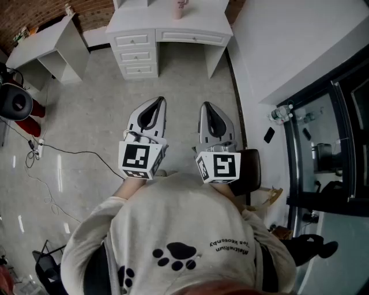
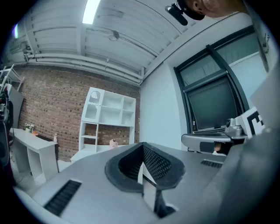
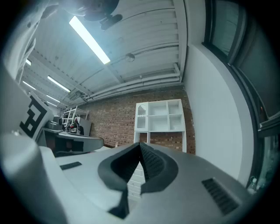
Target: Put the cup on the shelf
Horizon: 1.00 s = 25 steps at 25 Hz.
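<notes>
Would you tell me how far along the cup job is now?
Done: nothing; the pink cup stands on the white desk, not the shelf. In hand: nothing; left gripper and right gripper are shut, empty, short of the desk. Remaining: approach, grasp, place.

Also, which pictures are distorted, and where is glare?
Both gripper views: fisheye, dark rounded corners. Left gripper view: a ceiling lamp glares. Right gripper view: a lamp strip glares. Head view: bright streaks on the floor.
</notes>
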Each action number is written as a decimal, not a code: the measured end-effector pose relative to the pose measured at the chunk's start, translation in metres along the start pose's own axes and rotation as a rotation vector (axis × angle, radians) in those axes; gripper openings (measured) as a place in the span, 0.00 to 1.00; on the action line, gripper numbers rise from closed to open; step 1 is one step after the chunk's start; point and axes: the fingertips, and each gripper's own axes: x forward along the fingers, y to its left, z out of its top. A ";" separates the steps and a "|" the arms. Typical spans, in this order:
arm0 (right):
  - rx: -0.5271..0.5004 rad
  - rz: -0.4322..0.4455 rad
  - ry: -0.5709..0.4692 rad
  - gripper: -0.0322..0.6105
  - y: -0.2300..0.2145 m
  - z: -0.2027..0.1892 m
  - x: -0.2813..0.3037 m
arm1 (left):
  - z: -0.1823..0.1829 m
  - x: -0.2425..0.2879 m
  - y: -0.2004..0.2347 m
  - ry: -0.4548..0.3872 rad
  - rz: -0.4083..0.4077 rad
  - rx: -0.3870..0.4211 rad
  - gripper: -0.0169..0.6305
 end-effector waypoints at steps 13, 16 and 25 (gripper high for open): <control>-0.002 0.022 -0.014 0.06 -0.009 -0.005 -0.016 | -0.012 -0.007 -0.023 0.004 0.012 0.000 0.04; 0.021 0.022 -0.013 0.06 -0.011 -0.010 -0.019 | -0.016 -0.006 -0.023 0.007 0.010 -0.008 0.04; 0.026 0.018 -0.015 0.06 -0.016 -0.021 0.024 | -0.024 0.023 0.010 -0.008 0.009 -0.022 0.04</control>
